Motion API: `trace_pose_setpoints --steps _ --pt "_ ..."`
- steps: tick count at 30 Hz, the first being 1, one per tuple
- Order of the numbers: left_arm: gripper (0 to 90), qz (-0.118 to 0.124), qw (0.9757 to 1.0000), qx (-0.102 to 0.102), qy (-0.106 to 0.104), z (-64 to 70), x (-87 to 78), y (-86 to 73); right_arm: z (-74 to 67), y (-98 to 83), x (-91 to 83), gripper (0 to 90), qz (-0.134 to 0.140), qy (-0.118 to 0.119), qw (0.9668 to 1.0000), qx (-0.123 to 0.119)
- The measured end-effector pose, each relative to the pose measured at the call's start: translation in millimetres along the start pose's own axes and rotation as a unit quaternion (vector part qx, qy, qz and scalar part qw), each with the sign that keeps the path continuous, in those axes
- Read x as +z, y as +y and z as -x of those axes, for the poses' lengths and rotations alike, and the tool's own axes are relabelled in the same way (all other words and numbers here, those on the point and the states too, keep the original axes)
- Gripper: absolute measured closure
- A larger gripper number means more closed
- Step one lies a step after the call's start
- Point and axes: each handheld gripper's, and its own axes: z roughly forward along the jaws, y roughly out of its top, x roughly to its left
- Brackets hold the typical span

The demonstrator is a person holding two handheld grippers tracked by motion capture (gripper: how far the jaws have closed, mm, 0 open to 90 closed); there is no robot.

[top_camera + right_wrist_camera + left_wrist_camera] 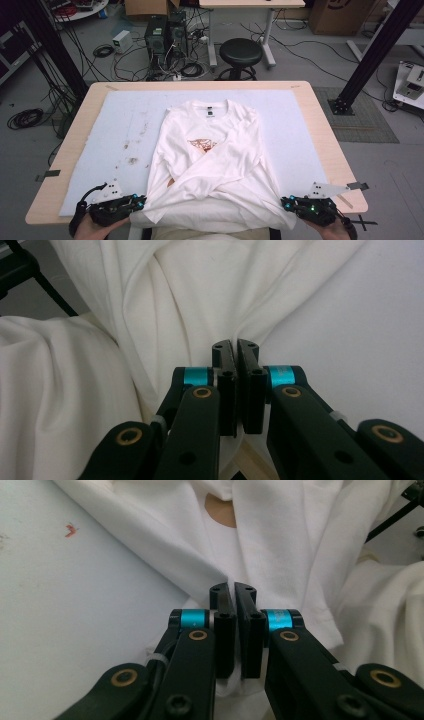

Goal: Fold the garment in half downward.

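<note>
A wooden table (327,150) carries a pale blue mat (115,135), marked with brownish stains on its left part. On the mat lies a white shirt (215,160), collar toward the far edge, its long sleeves crossed over the chest, where a small reddish print (202,145) shows; the hem reaches the near edge of the table. The left gripper (134,204) sits at the hem's left corner, its jaws pressed together on a fold of the white cloth. The right gripper (286,204) sits at the right corner, jaws likewise clamped, apparently with cloth pinched between them, though the fabric there is hard to make out.
</note>
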Motion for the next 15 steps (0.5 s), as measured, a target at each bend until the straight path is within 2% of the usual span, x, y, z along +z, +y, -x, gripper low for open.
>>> trace_pose_setpoints --steps 3,6,8,13,15 --pt "85.4 0.018 0.9997 -0.015 -0.004 -3.1 -1.2 3.3 1.2 0.5 0.5 86.9 0.01 -0.004 0.9999 0.003" --pt "68.4 0.04 0.9985 -0.036 0.005 -9.8 -2.4 9.1 2.0 5.3 2.5 73.7 0.023 -0.016 0.9996 0.005" --pt "60.1 0.046 0.9979 -0.04 0.022 -13.1 -0.7 14.0 2.7 10.8 5.1 64.8 0.031 -0.034 0.9989 0.008" --pt "54.1 0.023 0.9966 -0.05 0.062 -20.0 14.2 21.9 5.7 22.2 17.5 55.9 0.027 -0.069 0.9972 0.011" --pt "52.8 0.014 0.9954 -0.054 0.078 -21.9 20.8 22.8 7.4 24.2 24.1 54.5 0.024 -0.073 0.997 0.013"
